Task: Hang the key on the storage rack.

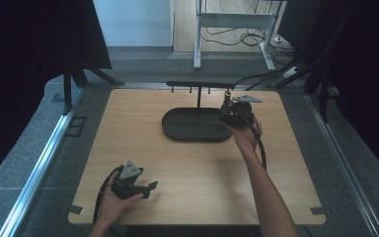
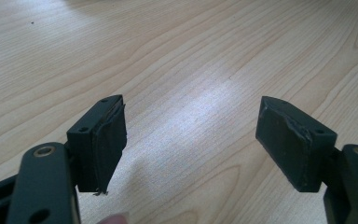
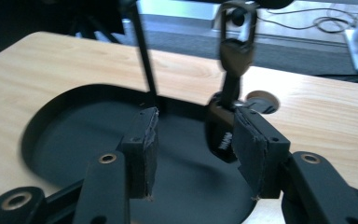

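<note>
A black stand rises from an oval tray base [image 1: 177, 129] in the middle of the wooden table, its thin post [image 3: 144, 56] carrying a cross bar [image 1: 197, 84] with small hooks. From the bar's right end hangs a dark key fob [image 3: 220, 137] on a metal clip [image 3: 236, 42]. My right gripper [image 3: 196, 116] is open at that end [image 1: 228, 109], over the tray's right edge. The fob dangles between the jaws, close to the right pad [image 3: 249, 140], and is not pinched. My left gripper [image 1: 150, 189] rests near the front left, open [image 2: 191, 105] over bare wood.
The light wooden table [image 1: 192, 173] has free room all around the tray. A round hole [image 3: 261, 100] sits in the tabletop just behind the fob. Beyond the far edge stand a metal frame [image 1: 197, 39] and loose cables [image 1: 249, 37] on the floor.
</note>
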